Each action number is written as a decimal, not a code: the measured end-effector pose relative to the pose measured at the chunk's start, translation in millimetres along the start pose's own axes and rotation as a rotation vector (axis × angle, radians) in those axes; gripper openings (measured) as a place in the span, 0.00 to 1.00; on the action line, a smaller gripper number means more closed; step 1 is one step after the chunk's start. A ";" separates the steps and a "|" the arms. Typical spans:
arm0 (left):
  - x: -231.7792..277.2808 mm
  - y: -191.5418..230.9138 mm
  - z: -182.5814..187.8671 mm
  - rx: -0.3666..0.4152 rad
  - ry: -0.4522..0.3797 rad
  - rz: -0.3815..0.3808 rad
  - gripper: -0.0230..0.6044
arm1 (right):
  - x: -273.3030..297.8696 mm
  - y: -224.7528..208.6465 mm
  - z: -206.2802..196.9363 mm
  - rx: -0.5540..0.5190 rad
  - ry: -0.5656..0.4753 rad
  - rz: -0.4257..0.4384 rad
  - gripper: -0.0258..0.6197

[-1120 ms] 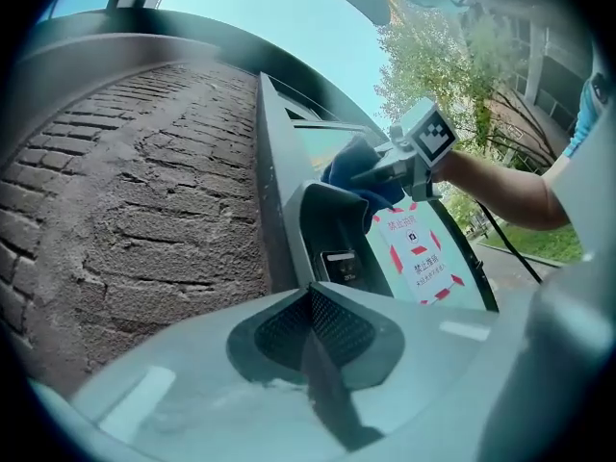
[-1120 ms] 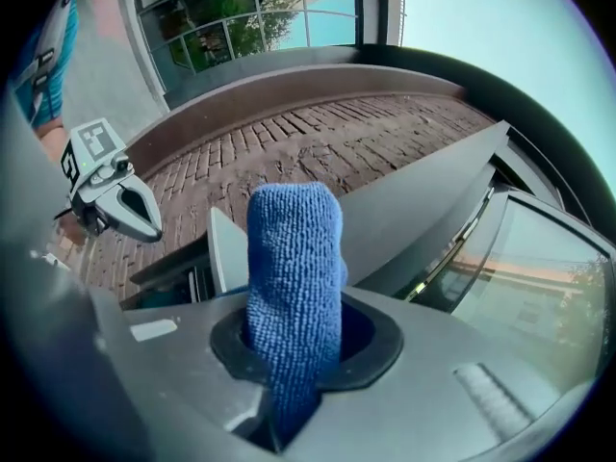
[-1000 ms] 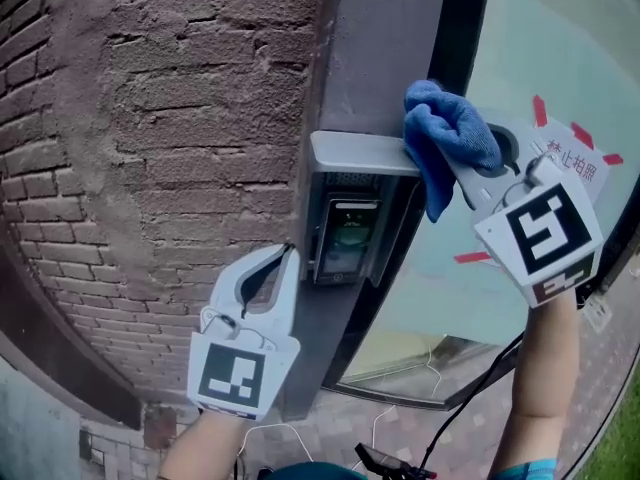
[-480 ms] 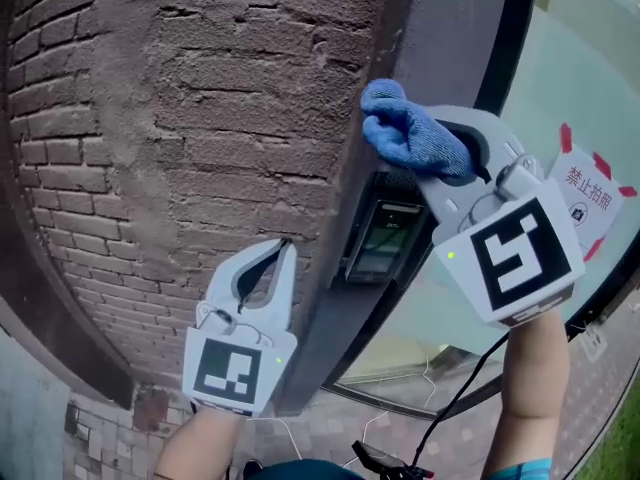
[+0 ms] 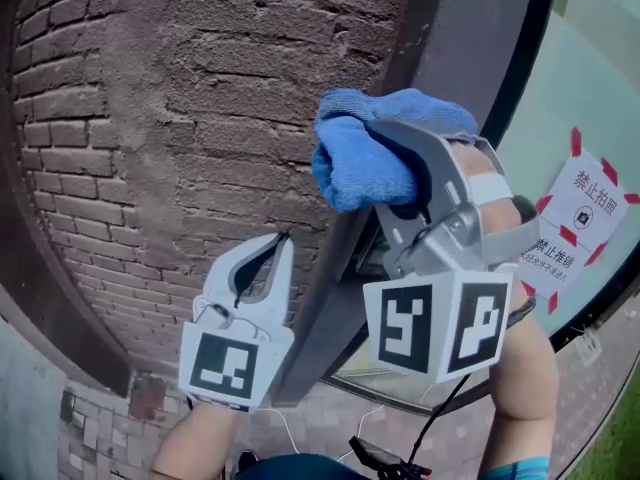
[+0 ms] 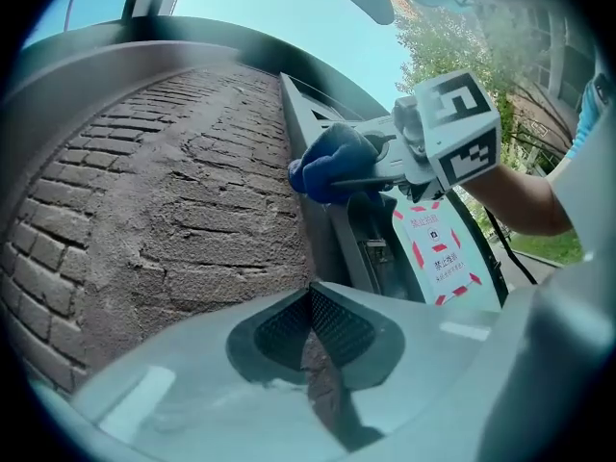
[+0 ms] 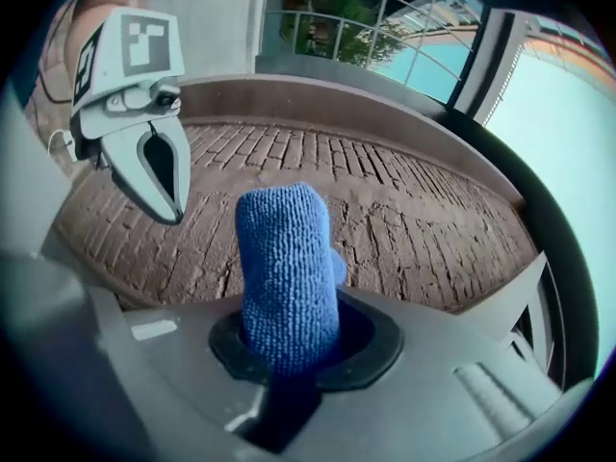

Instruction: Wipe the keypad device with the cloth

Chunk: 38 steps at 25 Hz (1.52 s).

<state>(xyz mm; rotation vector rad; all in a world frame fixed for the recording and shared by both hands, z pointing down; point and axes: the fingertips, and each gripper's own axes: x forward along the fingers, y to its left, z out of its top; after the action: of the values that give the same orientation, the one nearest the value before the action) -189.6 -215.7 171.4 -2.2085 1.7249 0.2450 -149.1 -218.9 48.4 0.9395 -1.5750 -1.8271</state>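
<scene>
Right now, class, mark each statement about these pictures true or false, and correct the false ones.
1. The right gripper is shut on the blue terry cloth. True.
2. The left gripper also holds something. False: its jaws are together with nothing between them.
3. In the head view, the rough brick wall lies left of the grey metal post. True.
4. The white paper sign with red tape corners hangs on the brick wall. False: it is on the glass pane.
</scene>
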 end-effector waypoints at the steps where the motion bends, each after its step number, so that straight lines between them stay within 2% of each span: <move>1: 0.2 0.7 -1.3 -0.001 0.002 0.000 0.02 | -0.8 3.0 2.2 -0.028 0.000 -0.009 0.11; 9: 1.2 5.3 -1.8 -0.003 0.004 0.020 0.02 | -16.9 39.1 21.6 -0.114 -0.059 -0.004 0.11; 12: 0.1 9.5 -2.1 0.000 0.006 0.037 0.02 | -14.2 72.8 26.2 -0.119 -0.077 0.087 0.11; 17: -3.6 15.1 -10.2 0.007 0.025 0.070 0.02 | -0.6 128.9 10.0 -0.085 -0.047 0.234 0.11; 23: -10.1 22.7 -20.4 -0.001 0.037 0.086 0.02 | -0.3 166.6 11.5 -0.067 -0.049 0.336 0.11; 26: -12.5 24.9 -22.2 0.002 0.040 0.093 0.02 | -1.5 144.6 16.3 -0.028 -0.072 0.261 0.11; 30: -12.3 25.7 -21.3 0.003 0.034 0.093 0.02 | -5.4 69.0 15.7 0.038 -0.083 -0.021 0.11; 32: -10.8 22.6 -19.4 0.007 0.026 0.083 0.02 | -6.2 45.8 10.1 0.033 -0.053 -0.122 0.11; 34: -8.8 17.9 -17.6 0.011 0.019 0.071 0.02 | -3.7 44.5 1.9 0.017 -0.013 -0.136 0.11; 38: -5.0 10.2 -16.1 0.021 0.012 0.048 0.02 | -3.7 66.3 -11.9 0.031 0.009 -0.079 0.11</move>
<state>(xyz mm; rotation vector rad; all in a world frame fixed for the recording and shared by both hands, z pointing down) -201.8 -219.1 186.5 -2.1604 1.7799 0.2244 -139.9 -234.1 113.4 1.0367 -1.5858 -1.8532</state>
